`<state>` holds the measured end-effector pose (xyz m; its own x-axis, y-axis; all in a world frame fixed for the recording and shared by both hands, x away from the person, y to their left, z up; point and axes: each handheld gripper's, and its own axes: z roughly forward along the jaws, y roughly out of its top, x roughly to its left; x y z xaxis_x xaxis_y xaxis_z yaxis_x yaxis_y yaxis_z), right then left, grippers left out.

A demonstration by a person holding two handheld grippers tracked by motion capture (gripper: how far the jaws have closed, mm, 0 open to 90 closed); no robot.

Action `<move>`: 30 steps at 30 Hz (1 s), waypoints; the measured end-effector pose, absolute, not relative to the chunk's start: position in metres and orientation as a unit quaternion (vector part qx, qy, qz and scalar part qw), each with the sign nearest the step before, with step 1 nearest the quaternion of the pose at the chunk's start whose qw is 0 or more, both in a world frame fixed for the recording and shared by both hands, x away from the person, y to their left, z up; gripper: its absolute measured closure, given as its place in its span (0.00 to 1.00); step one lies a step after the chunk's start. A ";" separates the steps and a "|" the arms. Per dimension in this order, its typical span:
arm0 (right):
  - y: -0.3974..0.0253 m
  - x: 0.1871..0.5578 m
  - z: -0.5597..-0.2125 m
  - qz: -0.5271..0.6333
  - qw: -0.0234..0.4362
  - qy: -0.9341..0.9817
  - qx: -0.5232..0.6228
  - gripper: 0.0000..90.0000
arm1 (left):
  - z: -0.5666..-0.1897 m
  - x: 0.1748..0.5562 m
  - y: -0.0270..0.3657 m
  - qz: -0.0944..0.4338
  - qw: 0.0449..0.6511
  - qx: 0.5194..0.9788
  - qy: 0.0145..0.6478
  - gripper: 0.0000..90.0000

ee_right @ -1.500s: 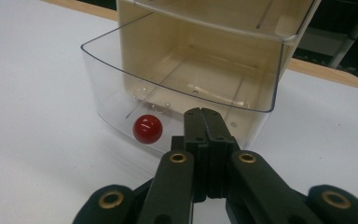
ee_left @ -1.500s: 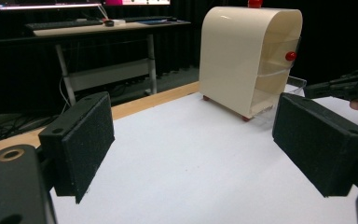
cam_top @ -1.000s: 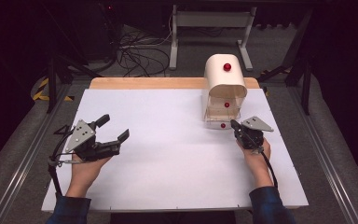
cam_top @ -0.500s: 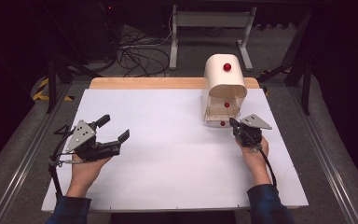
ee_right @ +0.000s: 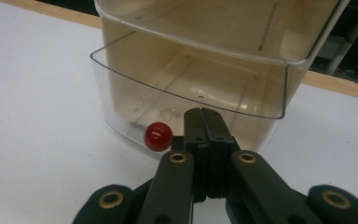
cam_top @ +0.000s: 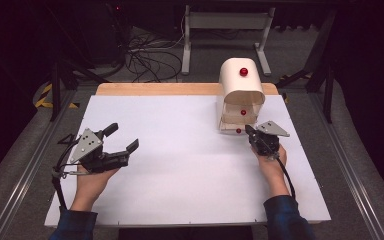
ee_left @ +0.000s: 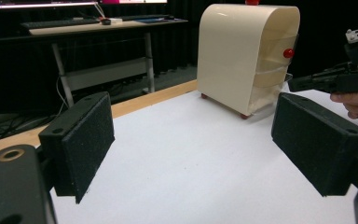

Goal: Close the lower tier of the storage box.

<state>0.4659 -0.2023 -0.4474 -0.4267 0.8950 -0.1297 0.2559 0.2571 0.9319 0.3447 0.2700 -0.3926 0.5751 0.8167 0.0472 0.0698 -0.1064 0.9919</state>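
Right now my right gripper has its jaws pressed flat together with nothing between them, its tip at the front wall of the bottom drawer, low in the centre of the right gripper view. That drawer stands pulled partway out of the cream cabinet, clear-walled and looking empty. Its red knob sits just to the left of my shut tip in that frame, close beside it but not between the jaws. That offset is what the next move turns on, I judge: to take the knob I would open up and shift left; to push the drawer home I could press straight ahead along its sliding axis, which runs away from me into the cabinet.

From the high view, the cabinet stands at the upper right of the white desk, with the right gripper at its foot. My left gripper lies at the lower left, jaws spread wide and empty, well apart from the cabinet, so the right hand is far nearer.
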 end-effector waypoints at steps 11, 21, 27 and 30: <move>-0.200 0.472 -0.447 0.459 0.351 0.707 0.407 1.00 | -0.393 0.345 0.271 0.319 0.582 0.670 0.333 0.15; -0.199 0.475 -0.448 0.459 0.351 0.706 0.409 1.00 | -0.392 0.345 0.270 0.315 0.581 0.675 0.328 0.13; -0.198 0.476 -0.449 0.461 0.351 0.705 0.409 1.00 | -0.392 0.345 0.270 0.315 0.580 0.675 0.329 0.13; -0.199 0.477 -0.449 0.462 0.350 0.705 0.409 1.00 | -0.392 0.345 0.270 0.316 0.580 0.675 0.329 0.13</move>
<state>0.4769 -0.1986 -0.4488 -0.4214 0.8995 -0.1155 0.2529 0.2389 0.9375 0.3449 0.2700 -0.3922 0.5839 0.8105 0.0462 0.0773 -0.1121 0.9907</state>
